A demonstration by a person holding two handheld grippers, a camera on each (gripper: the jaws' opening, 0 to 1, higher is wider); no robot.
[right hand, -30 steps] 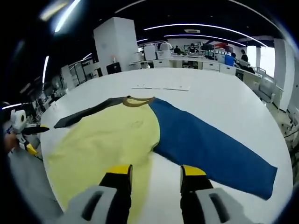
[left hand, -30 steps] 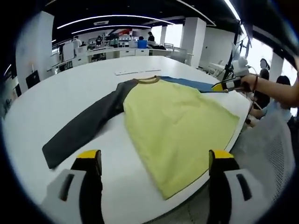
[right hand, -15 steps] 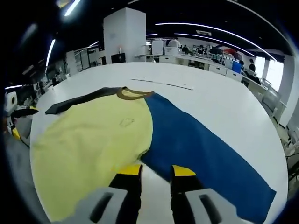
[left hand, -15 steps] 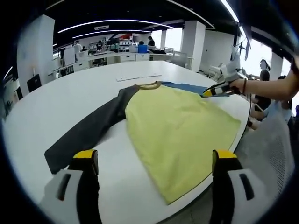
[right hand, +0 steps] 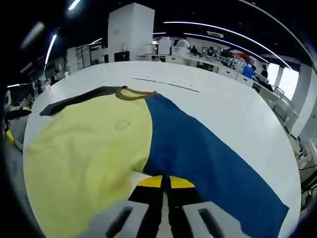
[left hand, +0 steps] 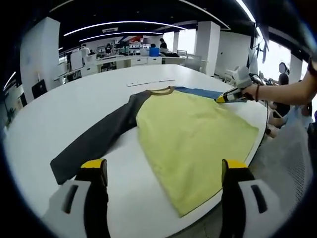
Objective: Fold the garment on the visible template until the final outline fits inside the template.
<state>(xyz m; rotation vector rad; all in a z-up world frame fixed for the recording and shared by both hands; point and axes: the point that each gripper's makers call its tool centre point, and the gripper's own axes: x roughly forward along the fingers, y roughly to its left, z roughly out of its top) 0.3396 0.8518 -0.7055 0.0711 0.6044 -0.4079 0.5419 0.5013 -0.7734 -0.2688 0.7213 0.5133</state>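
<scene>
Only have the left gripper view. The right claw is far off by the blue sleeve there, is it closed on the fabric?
Observer: Yes. In the right gripper view the right claw has its jaws pressed together at the near edge of the blue sleeve, right beside the yellow body.
Operator: Sleeve spread or bunched?
Observer: Spread flat at full length, running out from the collar across the white table.
Operator: Any marking on the front?
Observer: A small faint emblem on the chest, below the collar.
</scene>
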